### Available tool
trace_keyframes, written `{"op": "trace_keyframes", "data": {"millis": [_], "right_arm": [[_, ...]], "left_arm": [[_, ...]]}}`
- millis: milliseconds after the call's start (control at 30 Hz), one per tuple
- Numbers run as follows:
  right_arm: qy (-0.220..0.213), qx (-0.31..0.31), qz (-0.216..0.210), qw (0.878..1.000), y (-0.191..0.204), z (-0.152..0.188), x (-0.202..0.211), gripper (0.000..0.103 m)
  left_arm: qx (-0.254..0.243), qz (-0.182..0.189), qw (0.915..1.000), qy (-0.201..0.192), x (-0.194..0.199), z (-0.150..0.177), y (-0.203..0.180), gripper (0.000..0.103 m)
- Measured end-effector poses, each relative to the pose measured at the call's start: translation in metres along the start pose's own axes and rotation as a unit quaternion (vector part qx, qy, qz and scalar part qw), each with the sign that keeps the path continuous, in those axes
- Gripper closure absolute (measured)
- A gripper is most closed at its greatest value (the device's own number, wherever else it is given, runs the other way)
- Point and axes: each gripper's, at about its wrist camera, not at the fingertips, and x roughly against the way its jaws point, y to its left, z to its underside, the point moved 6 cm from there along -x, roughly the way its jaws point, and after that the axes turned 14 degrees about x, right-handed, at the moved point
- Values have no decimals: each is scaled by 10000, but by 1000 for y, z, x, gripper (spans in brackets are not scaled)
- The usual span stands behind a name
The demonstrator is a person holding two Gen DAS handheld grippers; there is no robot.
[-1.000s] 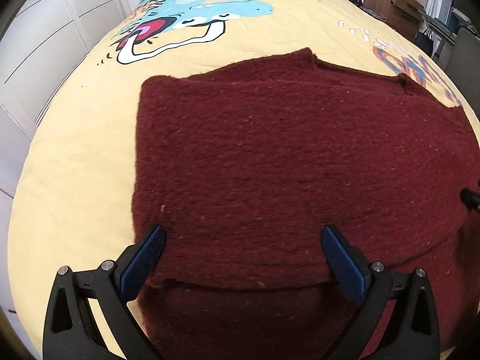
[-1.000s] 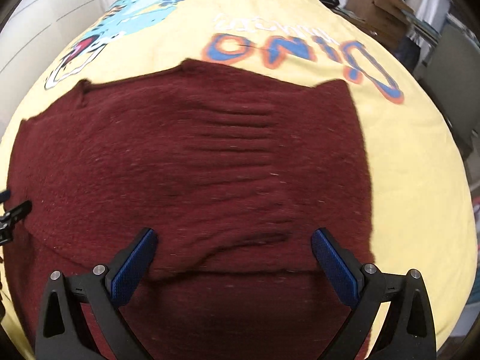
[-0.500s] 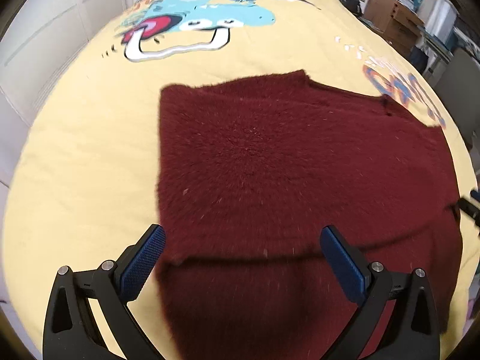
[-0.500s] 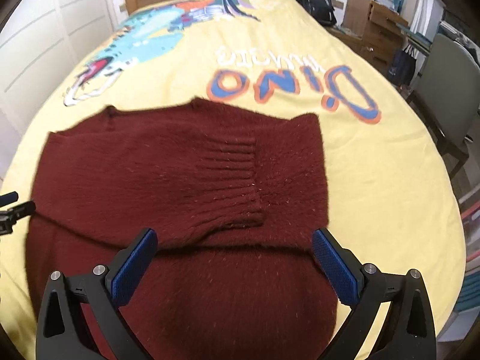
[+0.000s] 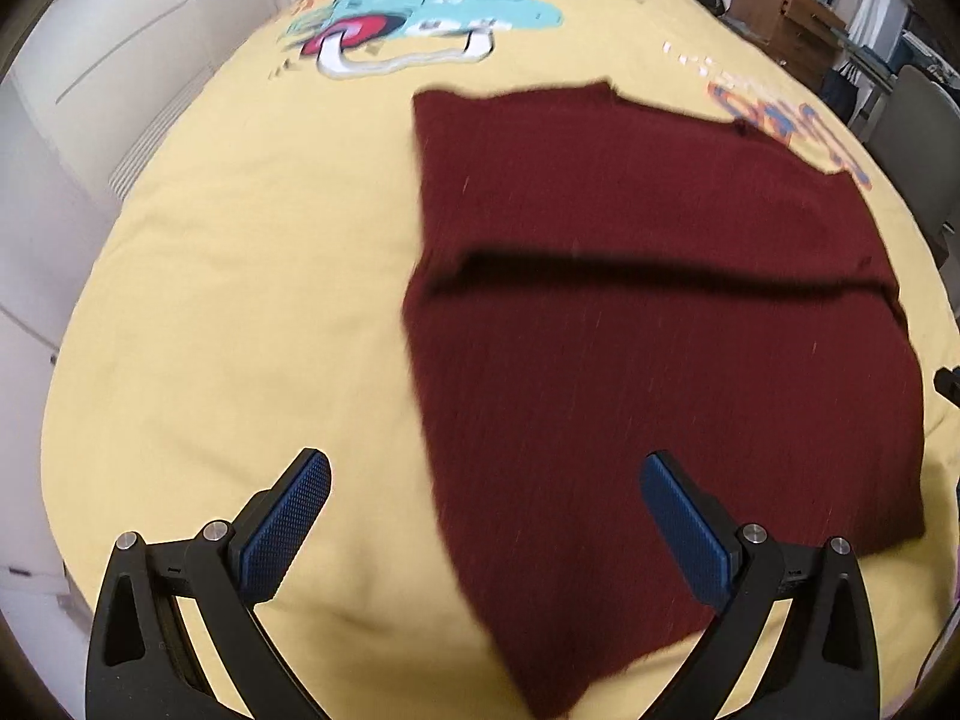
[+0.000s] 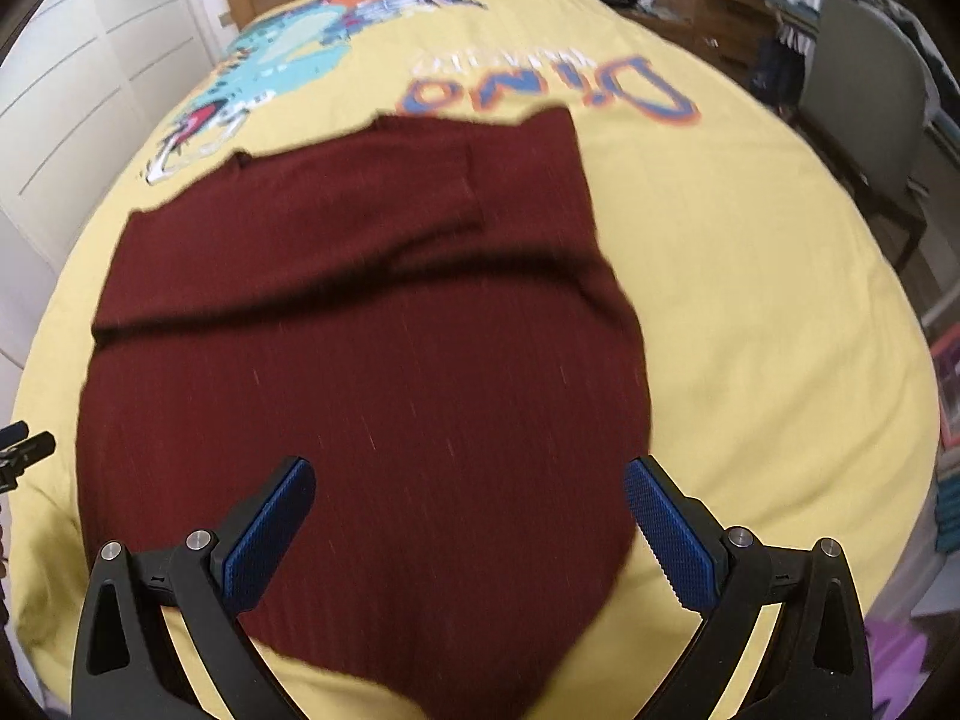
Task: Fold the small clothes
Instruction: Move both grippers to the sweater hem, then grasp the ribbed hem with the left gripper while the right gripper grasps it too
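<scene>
light: even, soft indoor | blur: motion smear throughout | edges: fisheye-bent (dark corner vignette)

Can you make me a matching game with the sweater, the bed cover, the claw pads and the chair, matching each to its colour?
Things:
1. sweater
2. bed cover
3. right claw pads
4. chair

Colours:
A. blue
B. grey
C. dark red
D. yellow

Pairs: 1-C, 2-D, 3-A, 4-B

Dark red knitted sweater (image 5: 654,324), spread flat on the yellow bedspread (image 5: 240,312), far part folded over toward the near hem
</scene>
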Motion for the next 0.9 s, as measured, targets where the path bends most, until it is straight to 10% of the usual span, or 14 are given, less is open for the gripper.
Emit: {"op": "trace_keyframes", "data": {"millis": [467, 700, 900], "right_arm": [[1001, -227, -99, 9947, -7, 59, -38, 0], [1337, -130, -43, 9909, -3, 67, -47, 3], [1637, -304, -499, 9848, 4, 78, -52, 66]], "left_arm": [[37, 62, 9949, 1005, -46, 70, 4, 3], [-216, 105, 9895, 1424, -62, 88, -16, 34], [-355, 530, 9858, 1555, -57, 90, -37, 84]]}}
